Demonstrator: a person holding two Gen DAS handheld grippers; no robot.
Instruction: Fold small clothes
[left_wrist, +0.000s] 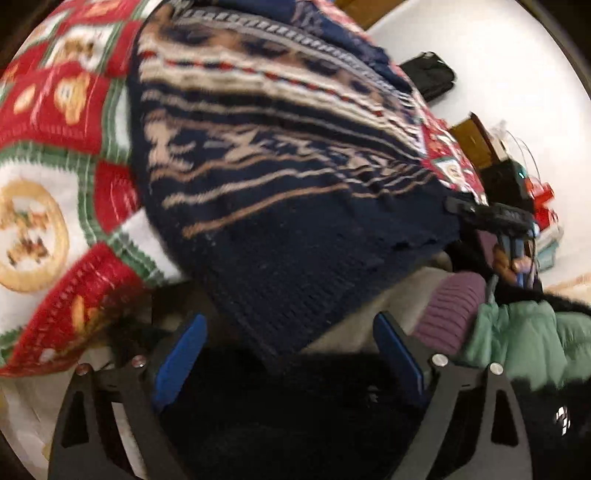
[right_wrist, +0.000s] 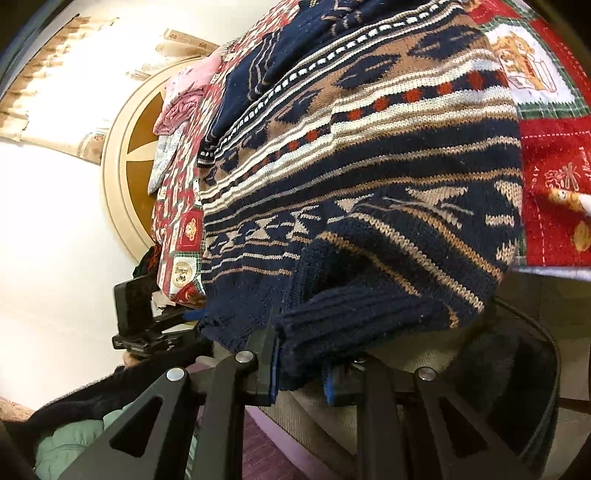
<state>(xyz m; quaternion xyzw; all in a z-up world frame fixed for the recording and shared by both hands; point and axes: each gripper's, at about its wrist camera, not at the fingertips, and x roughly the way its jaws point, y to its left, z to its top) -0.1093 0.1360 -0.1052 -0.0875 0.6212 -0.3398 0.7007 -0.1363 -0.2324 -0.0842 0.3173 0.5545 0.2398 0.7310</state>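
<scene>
Patterned sweater (right_wrist: 369, 184) lies on Christmas blanket (left_wrist: 55, 122). Right gripper (right_wrist: 301, 373) clenched on sweater cuff; left gripper (left_wrist: 291, 354) released, at sweater hem.

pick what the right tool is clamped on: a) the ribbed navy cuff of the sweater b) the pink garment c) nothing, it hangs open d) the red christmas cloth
a: in the right wrist view the right tool has its blue-padded fingers closed on the ribbed navy cuff of the patterned sweater, while the red christmas cloth lies under the sweater and the pink garment sits far off.
</scene>
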